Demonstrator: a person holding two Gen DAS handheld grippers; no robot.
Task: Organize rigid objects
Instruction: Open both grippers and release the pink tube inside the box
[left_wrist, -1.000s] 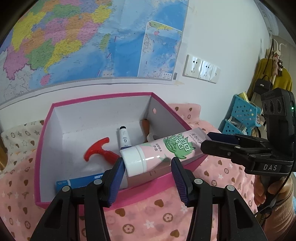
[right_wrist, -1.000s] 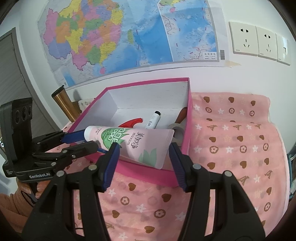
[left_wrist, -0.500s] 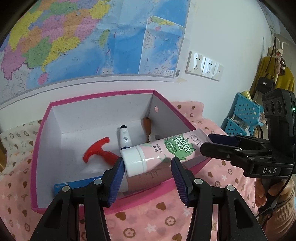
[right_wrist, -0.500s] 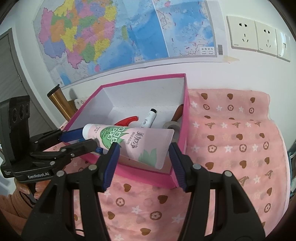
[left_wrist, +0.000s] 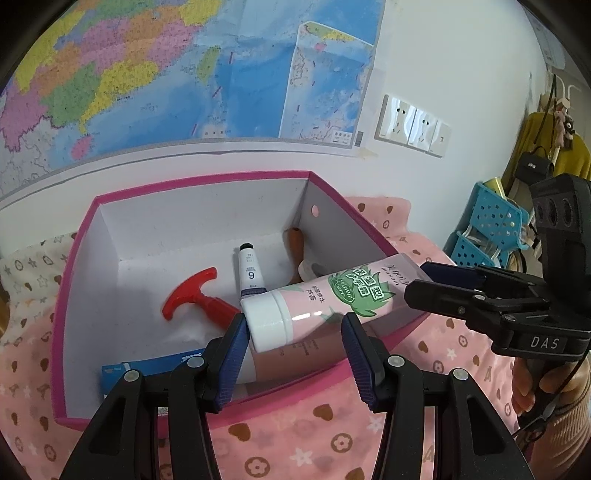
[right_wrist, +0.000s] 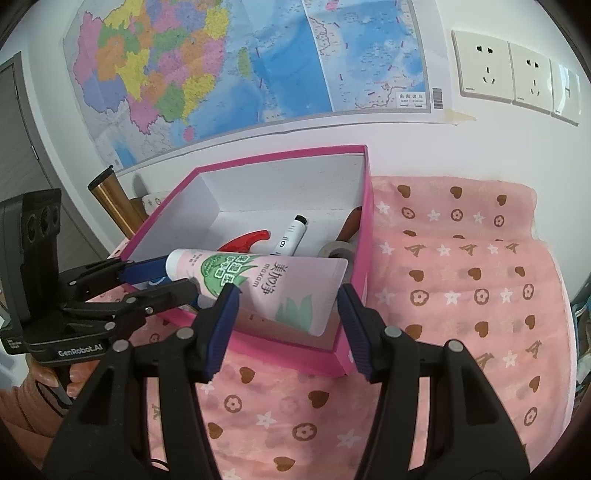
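both claws grip one pink tube (left_wrist: 325, 302) over the box (left_wrist: 207, 177): left claw (left_wrist: 293, 341) at its cap, right claw (right_wrist: 286, 314) at its tail.

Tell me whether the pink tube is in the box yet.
Not yet: the tube lies level above the box, each end in a claw.

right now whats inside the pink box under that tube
Under the pink tube in the pink box: a red T-handle, a marker, a tape roll, a brown handle, a blue packet. The tube covers the rest.
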